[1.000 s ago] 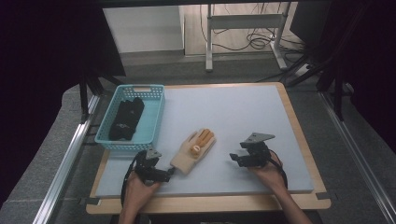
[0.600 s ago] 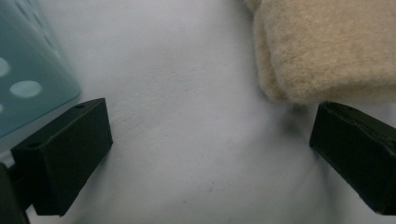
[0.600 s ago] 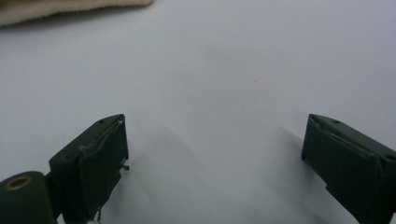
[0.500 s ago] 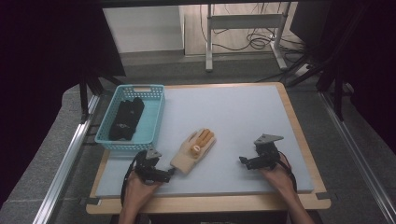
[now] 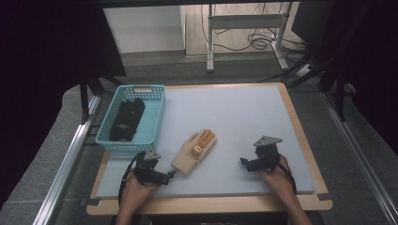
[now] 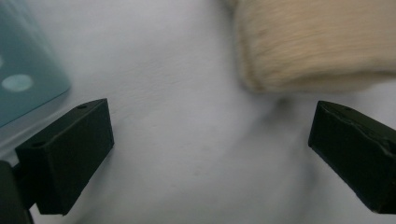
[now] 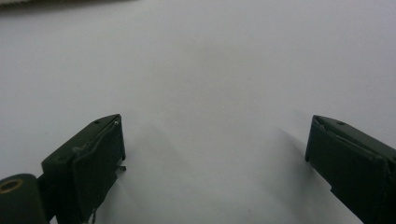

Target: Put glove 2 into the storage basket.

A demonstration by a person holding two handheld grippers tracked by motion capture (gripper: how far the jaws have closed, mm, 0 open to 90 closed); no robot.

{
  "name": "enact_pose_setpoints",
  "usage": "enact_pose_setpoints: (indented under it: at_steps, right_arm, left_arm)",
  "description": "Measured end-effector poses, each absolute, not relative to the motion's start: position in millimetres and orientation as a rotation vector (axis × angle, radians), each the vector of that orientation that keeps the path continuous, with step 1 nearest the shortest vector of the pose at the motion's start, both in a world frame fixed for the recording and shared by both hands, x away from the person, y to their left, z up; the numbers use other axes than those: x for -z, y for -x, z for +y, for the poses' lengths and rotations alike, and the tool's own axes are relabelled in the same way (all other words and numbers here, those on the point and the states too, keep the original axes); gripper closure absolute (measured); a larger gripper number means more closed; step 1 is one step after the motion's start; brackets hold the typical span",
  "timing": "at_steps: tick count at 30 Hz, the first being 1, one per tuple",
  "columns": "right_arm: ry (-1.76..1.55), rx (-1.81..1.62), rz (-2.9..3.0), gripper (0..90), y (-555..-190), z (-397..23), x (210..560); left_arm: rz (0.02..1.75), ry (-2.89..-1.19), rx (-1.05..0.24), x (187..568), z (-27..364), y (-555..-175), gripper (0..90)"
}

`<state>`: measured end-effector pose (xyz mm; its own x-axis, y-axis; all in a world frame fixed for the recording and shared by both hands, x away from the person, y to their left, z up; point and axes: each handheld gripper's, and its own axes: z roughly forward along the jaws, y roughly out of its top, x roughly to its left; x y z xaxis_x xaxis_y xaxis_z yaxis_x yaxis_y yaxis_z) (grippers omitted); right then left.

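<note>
A cream work glove [image 5: 195,151] with orange fingertips lies flat near the table's front middle, its cuff toward me. My left gripper [image 5: 165,176] rests low on the table just left of the cuff, open, with nothing between its jaws. In the left gripper view the knit cuff [image 6: 313,44] sits ahead and to the right of that gripper [image 6: 210,154]. My right gripper [image 5: 245,163] is open over bare table well right of the glove; the right gripper view has only pale table between its wide jaws [image 7: 215,163].
A light blue plastic basket [image 5: 103,136] stands at the table's left with dark gloves [image 5: 126,118] inside; its corner [image 6: 25,70] is in the left gripper view. The pale mat [image 5: 244,112] has a wooden border [image 5: 211,204]. A metal frame and cables stand beyond the far edge.
My right gripper has drawn back toward the front right and sunk lower to the table. The left gripper and the glove have stayed put.
</note>
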<state>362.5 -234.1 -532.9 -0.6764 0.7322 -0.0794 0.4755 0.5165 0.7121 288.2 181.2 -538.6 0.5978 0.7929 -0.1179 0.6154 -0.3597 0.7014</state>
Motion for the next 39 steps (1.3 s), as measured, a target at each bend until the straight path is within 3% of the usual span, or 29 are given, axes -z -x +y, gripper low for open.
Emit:
enact_pose_setpoints:
  at_steps: [4, 10, 25, 28, 34, 39]
  right_arm:
    - [-0.987, -0.956, 2.385, 4.7, -362, -234, 533]
    - [-0.977, -0.953, 2.378, 4.9, -360, -233, 533]
    - [-0.970, -0.955, 2.378, 5.4, -360, -233, 533]
    - [-0.969, -0.954, 2.376, 5.4, -360, -233, 533]
    - [-0.967, -0.953, 2.375, 5.4, -360, -233, 533]
    - [-0.964, -0.951, 2.373, 5.5, -359, -233, 533]
  left_arm:
    - [1.083, -2.052, -0.280, 524, 173, -291, 0.0]
    - [1.046, -2.120, -0.258, 513, 141, -312, 0.0]
    - [1.085, -2.303, -0.276, 524, 75, -364, 1.1]
    - [1.088, -2.346, -0.299, 526, 69, -365, 7.2]
    - [1.059, -2.346, -0.271, 521, 69, -361, 35.3]
    - [1.068, -2.348, -0.249, 518, 70, -362, 49.6]
